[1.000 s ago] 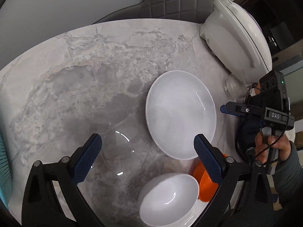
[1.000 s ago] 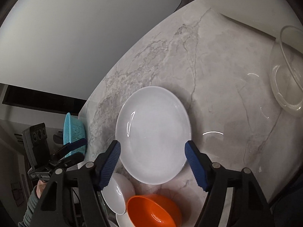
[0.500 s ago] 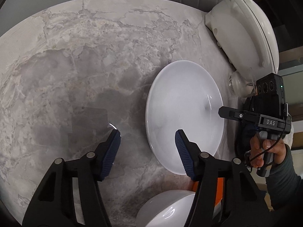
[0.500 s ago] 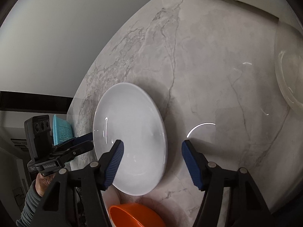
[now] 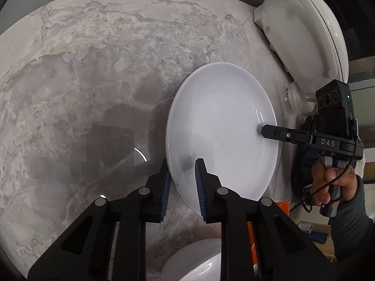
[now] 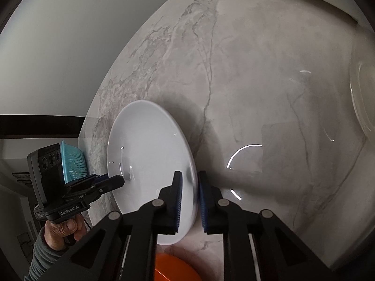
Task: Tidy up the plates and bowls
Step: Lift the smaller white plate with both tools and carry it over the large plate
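A large white plate [image 5: 222,128] lies on the grey marble table [image 5: 93,70]. My left gripper [image 5: 182,173] straddles its near left rim, jaws closing, blue pads pressing the rim from above and below. The right gripper [image 5: 260,130], held by a hand, pinches the opposite rim. In the right wrist view, the same plate [image 6: 150,154] stands between the closing pads of my right gripper [image 6: 190,180], and the left gripper [image 6: 119,181] bites the far edge. A white bowl [image 5: 199,262] and an orange bowl [image 6: 175,267] sit near the table's front edge.
A white lidded appliance [image 5: 304,35] stands at the table's back right, with a small clear glass piece [image 5: 295,96] beside it. A blue perforated basket [image 6: 72,164] sits past the plate's left side. A clear glass bowl [image 6: 363,107] lies far right.
Both grippers came down toward the table, and their wide jaws narrowed onto opposite rims of the white plate. The white bowl slid mostly out of the left wrist view.
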A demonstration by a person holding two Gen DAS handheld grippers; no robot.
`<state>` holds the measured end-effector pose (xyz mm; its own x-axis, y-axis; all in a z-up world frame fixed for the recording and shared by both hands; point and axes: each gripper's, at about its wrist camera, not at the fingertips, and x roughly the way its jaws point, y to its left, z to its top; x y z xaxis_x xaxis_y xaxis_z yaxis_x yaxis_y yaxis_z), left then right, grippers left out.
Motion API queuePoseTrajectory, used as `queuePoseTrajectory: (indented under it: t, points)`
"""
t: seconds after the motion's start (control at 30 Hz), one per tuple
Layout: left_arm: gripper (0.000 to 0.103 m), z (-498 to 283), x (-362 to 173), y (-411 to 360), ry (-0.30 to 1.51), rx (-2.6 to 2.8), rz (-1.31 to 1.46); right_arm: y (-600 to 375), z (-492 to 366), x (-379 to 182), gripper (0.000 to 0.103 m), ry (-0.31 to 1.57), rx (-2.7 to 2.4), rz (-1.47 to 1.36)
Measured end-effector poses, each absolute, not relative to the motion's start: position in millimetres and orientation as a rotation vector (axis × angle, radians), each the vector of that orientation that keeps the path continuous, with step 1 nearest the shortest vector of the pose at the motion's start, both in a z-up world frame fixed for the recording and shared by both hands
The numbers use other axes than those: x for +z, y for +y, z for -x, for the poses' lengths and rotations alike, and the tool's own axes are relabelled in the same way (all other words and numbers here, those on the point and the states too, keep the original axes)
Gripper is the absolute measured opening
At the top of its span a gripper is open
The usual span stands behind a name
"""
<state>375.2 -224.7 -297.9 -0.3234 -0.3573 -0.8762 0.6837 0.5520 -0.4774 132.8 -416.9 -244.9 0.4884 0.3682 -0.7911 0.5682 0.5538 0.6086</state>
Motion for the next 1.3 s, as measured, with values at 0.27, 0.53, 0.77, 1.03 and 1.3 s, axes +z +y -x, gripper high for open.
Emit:
queuePoseTrajectory:
  t: [0.27,0.53,0.77,1.03,1.3]
  points:
    - [0.009,-373,-293,-219,1.555,-1.045,-0.340,-416,-136,-246,0.007,1.119,-0.179,-0.994]
    - [0.009,-370,-288,-222,1.539,-1.033,-0.352,-415,-138,-245,0.008,1.135,-0.194,-0.985]
    - [0.009,-374,-276,-221,1.524,-1.025,-0.342,-413,-139,-237,0.008,1.127,-0.193,-0.969]
    - [0.009,-376,-249,-206,1.494,-1.019,-0.327,-405,-142,-216,0.008,1.107,-0.174,-0.930]
    - [0.009,-369,-199,-163,1.441,-0.987,-0.309,-377,-143,-181,0.008,1.085,-0.112,-0.878]
